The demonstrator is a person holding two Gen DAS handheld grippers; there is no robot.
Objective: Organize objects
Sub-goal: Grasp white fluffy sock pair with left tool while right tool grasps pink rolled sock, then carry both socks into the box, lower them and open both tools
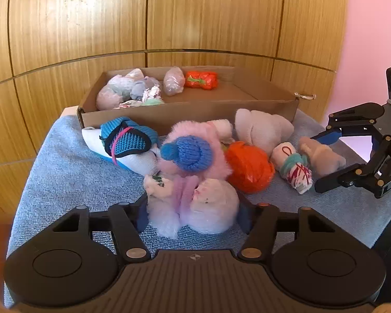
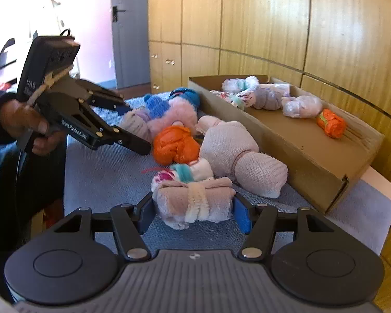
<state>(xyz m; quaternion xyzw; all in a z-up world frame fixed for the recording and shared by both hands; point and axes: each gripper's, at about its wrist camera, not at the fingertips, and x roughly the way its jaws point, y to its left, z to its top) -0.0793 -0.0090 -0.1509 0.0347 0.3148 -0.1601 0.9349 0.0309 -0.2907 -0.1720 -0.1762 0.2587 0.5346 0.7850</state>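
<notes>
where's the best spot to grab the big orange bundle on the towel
Grip the orange bundle across its rounded middle, coming from above: pale rolls crowd its far and right sides, and the left hand-held gripper sits at its left. It looks soft, so squeeze firmly.
</notes>
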